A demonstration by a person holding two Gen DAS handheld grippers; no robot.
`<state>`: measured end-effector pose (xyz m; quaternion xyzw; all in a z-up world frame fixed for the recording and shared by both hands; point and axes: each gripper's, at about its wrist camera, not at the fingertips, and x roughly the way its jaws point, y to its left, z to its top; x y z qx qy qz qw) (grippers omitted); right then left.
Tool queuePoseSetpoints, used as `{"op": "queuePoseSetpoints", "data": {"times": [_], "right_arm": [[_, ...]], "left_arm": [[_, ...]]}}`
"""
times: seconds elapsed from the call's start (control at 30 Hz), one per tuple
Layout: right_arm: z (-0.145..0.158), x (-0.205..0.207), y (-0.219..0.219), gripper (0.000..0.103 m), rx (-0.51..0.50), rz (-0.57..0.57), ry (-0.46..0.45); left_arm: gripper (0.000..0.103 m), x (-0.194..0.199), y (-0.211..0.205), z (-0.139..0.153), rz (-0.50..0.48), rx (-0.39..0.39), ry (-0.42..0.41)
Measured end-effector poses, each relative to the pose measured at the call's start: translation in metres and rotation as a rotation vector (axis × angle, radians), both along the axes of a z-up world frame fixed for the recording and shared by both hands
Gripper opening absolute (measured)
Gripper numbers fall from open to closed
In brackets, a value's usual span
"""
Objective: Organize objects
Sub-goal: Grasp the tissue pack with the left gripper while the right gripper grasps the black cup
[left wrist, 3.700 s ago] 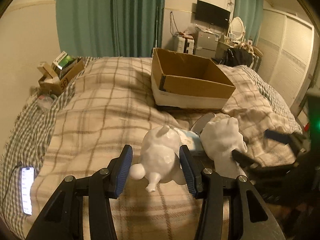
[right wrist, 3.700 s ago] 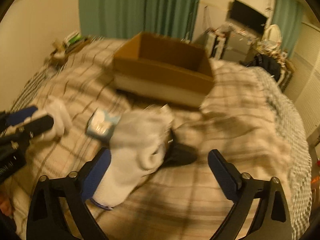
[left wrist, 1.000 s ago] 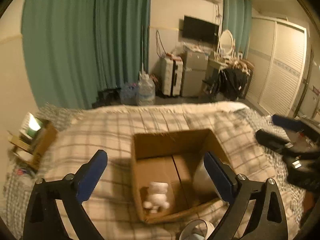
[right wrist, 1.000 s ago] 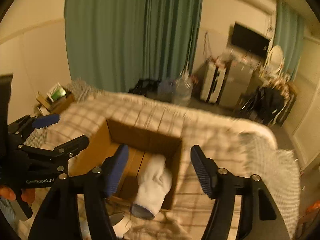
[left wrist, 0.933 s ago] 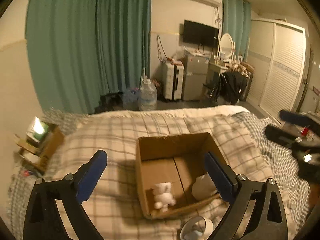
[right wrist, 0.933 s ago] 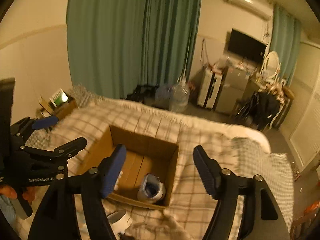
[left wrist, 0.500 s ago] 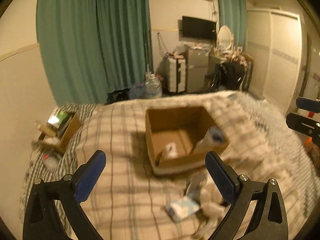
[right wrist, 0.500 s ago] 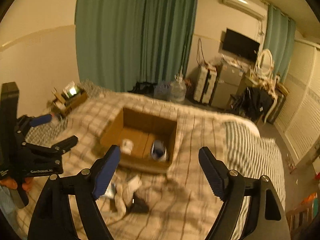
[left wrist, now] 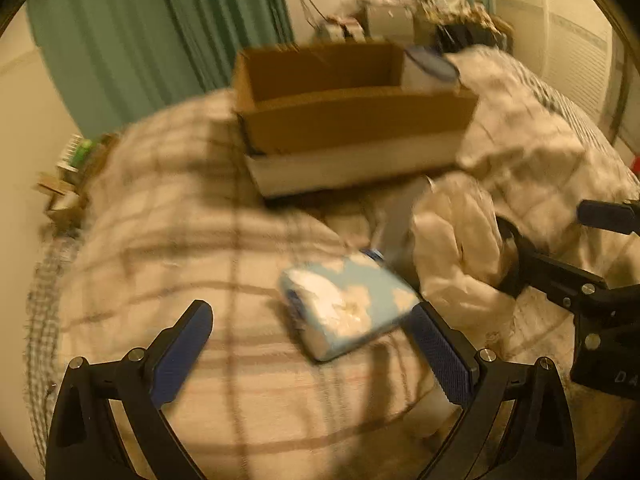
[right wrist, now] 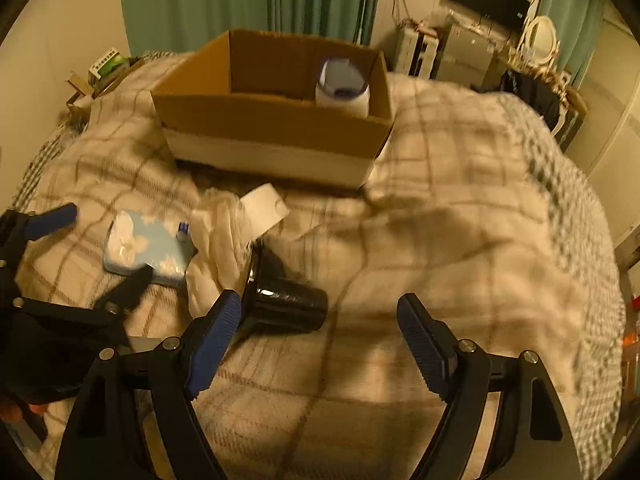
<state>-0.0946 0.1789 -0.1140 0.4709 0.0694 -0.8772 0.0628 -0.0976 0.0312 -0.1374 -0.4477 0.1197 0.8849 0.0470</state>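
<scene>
Here, both grippers low, agape.

The bed (right wrist: 460, 184) is covered in soft, matt checked cloth that looks fuzzy. The box (right wrist: 276, 120) is plain brown cardboard, dull, with a paler band along its base. The black cup (right wrist: 286, 306) lying on its side is glossy plastic that catches the light. The pale blue packet (left wrist: 346, 304) looks like slightly shiny plastic film. Beside it lies rumpled white cloth (right wrist: 218, 248). The left gripper (left wrist: 312, 354) and right gripper (right wrist: 320, 344) are matt black plastic with ribbed blue pads and small metal screws.
</scene>
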Motion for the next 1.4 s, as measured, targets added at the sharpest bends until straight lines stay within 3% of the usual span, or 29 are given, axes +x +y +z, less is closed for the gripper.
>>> {"op": "queuePoseSetpoints", "data": {"times": [0.2, 0.27, 0.37, 0.47, 0.8, 1.17, 1.4], "right_arm": [[-0.02, -0.017, 0.002, 0.078, -0.089, 0.015, -0.076], [-0.025, -0.022, 0.002, 0.064, -0.124, 0.023, -0.102], [-0.026, -0.019, 0.0, 0.053, -0.159, 0.038, -0.114], [-0.021, -0.012, -0.001, 0.05, -0.163, 0.041, -0.093], [0.027, 0.026, -0.007, 0.049, -0.077, 0.029, 0.075], [0.07, 0.062, -0.004, 0.048, -0.051, 0.028, 0.179], [0.114, 0.067, -0.011, 0.048, -0.033, 0.074, 0.273]], "left_arm": [[0.099, -0.025, -0.005, -0.016, 0.021, 0.087, -0.099], [0.078, -0.026, -0.003, -0.021, 0.015, 0.104, -0.118], [0.055, -0.021, -0.003, -0.02, -0.005, 0.118, -0.115], [0.049, -0.012, -0.006, -0.016, -0.001, 0.133, -0.096], [0.044, 0.026, -0.019, 0.016, 0.021, 0.185, -0.021], [0.039, 0.049, -0.031, 0.057, 0.049, 0.265, 0.034], [0.038, 0.049, -0.029, 0.107, 0.023, 0.257, 0.134]]}}
